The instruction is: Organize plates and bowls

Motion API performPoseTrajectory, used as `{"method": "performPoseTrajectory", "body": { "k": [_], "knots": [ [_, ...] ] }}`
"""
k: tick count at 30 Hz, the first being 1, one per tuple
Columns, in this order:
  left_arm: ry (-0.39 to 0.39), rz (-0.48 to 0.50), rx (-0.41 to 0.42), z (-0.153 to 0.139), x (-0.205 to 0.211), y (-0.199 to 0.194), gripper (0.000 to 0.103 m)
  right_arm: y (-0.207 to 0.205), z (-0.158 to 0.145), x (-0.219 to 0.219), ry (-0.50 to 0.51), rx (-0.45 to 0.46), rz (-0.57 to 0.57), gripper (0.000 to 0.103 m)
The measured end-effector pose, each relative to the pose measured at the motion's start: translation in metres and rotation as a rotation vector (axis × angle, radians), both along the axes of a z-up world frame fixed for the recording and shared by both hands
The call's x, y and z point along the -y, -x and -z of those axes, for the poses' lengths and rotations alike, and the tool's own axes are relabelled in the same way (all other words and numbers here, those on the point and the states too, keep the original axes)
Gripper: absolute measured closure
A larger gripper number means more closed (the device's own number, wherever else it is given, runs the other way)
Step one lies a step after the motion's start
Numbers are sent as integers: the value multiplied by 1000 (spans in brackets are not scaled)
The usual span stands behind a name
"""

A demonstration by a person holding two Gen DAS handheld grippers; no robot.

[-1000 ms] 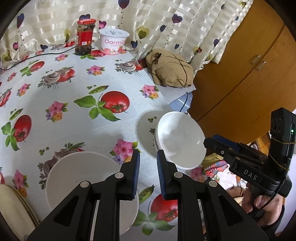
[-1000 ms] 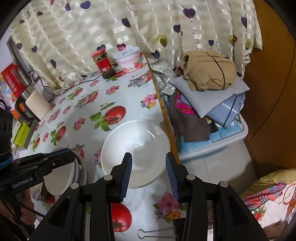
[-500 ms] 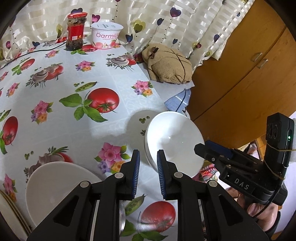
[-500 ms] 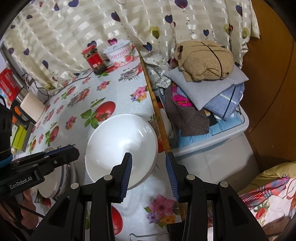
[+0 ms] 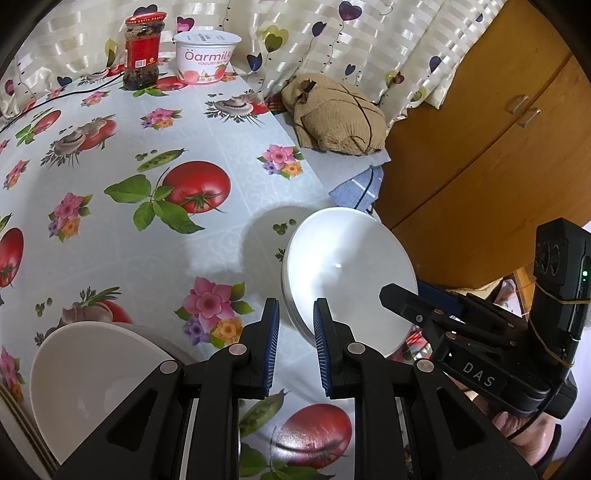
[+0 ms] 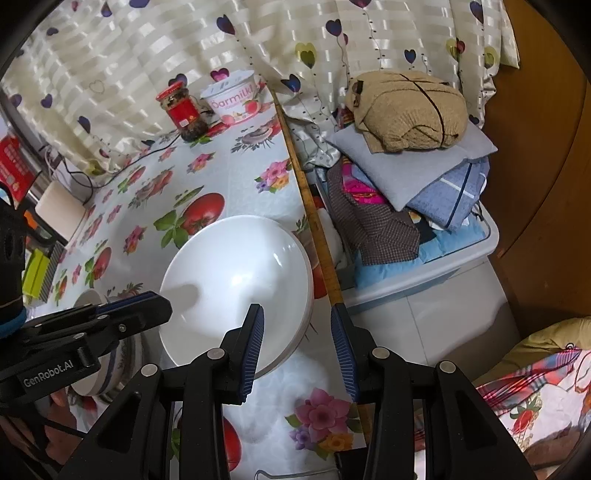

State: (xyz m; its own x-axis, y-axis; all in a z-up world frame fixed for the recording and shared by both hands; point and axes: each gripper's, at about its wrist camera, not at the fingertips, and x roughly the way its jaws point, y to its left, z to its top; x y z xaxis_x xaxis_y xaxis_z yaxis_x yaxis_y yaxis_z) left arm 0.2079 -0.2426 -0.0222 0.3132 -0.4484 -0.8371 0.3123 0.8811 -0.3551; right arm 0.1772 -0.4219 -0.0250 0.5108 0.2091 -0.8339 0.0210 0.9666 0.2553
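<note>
The left claw (image 5: 294,334) points steeply down at the worktop (image 5: 221,155), its blue-padded jaws a narrow gap apart with nothing between them; only flowered cloth shows through the gap. Just ahead of it and slightly to its right sits a white bowl (image 5: 347,273) stacked in at least one more, near the worktop's right edge. Down to the left claw's left, close under its arm, lies a second white bowl (image 5: 92,369) resting on other dishes whose rims peek out at the frame's edge. The right claw (image 6: 297,347) also tilts down, its jaws open wider and empty; the near rim of the stacked white bowl (image 6: 236,280) lies just ahead of its left finger, while its right finger hangs past the worktop's edge. To the right claw's left the other claw (image 6: 92,321) reaches in over a blue-rimmed dish. Far ahead of both claws, against the heart-printed curtain (image 5: 332,33), stand a red-lidded jar (image 5: 142,51) and a yogurt tub (image 5: 207,55). Ahead and to the right of the right claw, folded clothes (image 6: 406,155) are heaped on a bin.
</note>
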Motion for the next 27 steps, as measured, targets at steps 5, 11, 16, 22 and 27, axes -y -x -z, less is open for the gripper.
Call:
{"method": "performPoseTrajectory", "body": {
  "k": [5, 11, 16, 22, 27],
  "knots": [
    [-7, 6, 2, 2, 5, -1, 83, 0, 2, 0, -13, -1, -6, 67],
    [-17, 11, 13, 2, 6, -1, 83, -1, 4, 0, -16, -6, -1, 72],
    [-26, 14, 23, 3, 8, -1, 84, -1, 4, 1, -25, -3, 2, 82],
    [-31, 16, 23, 2, 8, 2, 88, 0, 4, 1, -16, -4, 9, 84],
    [-29, 13, 26, 0, 8, 3, 88, 1, 3, 1, -9, -5, 10, 84]
  ]
}}
